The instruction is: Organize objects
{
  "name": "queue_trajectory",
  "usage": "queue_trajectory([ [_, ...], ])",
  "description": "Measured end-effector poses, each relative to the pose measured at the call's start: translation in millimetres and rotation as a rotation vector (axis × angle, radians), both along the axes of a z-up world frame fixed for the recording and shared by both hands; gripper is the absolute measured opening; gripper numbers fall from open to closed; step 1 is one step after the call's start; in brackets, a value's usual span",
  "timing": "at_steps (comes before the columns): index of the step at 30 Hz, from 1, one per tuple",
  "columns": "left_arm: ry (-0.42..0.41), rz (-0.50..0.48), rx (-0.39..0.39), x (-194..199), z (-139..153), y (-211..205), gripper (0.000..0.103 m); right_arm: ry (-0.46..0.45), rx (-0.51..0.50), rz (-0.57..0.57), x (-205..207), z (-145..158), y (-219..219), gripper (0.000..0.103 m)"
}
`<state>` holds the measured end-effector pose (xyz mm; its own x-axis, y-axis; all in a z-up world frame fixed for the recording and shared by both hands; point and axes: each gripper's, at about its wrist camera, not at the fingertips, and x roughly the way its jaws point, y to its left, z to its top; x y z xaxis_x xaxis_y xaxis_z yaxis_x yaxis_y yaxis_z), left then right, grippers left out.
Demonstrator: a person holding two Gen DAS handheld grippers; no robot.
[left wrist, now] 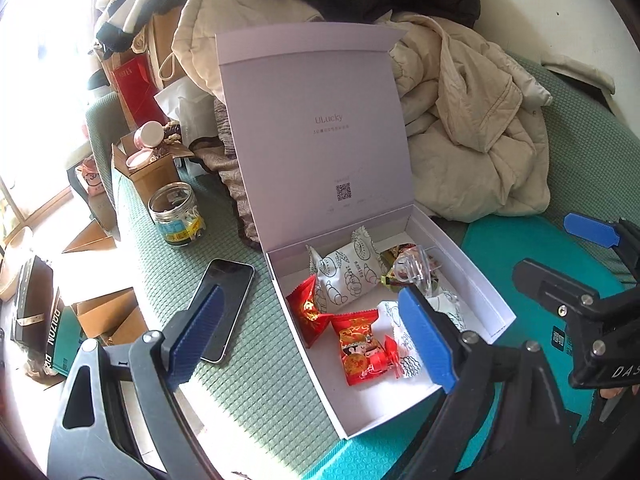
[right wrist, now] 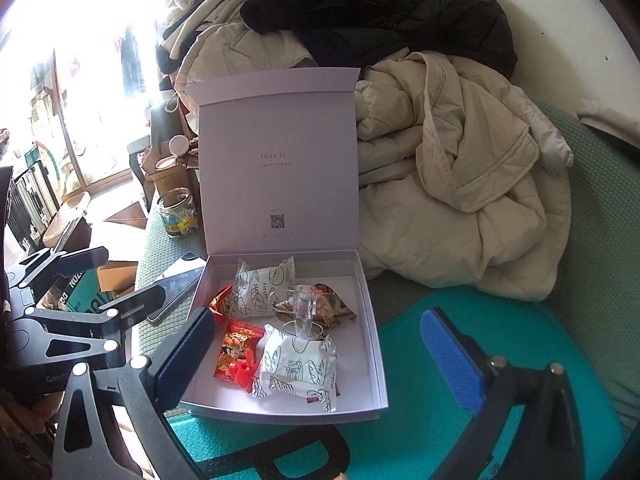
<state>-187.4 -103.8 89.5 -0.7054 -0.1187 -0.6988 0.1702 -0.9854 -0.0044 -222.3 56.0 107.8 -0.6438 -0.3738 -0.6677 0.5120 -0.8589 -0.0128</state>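
Snacks (left wrist: 352,308) lie inside the open box (left wrist: 472,280), near its front edge, seen from the left wrist. The left gripper (left wrist: 312,328) hangs above them, spread wide and holding nothing. I think the lid (left wrist: 316,140) comes next, so push it down slowly and evenly. It says "ULucky". A phone (left wrist: 224,308) lies just beside the box.

From the right wrist, the right gripper (right wrist: 320,352) is spread wide too, empty, over the box's front edge. A jar (right wrist: 176,212) stands behind.

Daylight blown out at left – window (right wrist: 80,128) glare, soft shadows, fisheye bending at edges, centre sharp
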Motion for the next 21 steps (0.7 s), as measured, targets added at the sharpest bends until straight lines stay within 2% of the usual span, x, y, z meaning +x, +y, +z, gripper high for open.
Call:
queue_trajectory([
  [10,0.011,-0.028,-0.001,51.6,22.7,17.6,0.09,0.031,0.0,-0.016,58.6,24.7,21.0,0.103],
  [21,0.008,-0.051,-0.037,103.5,26.2,39.5,0.09,-0.002,0.001,-0.056,109.8,17.4,41.2,0.103],
])
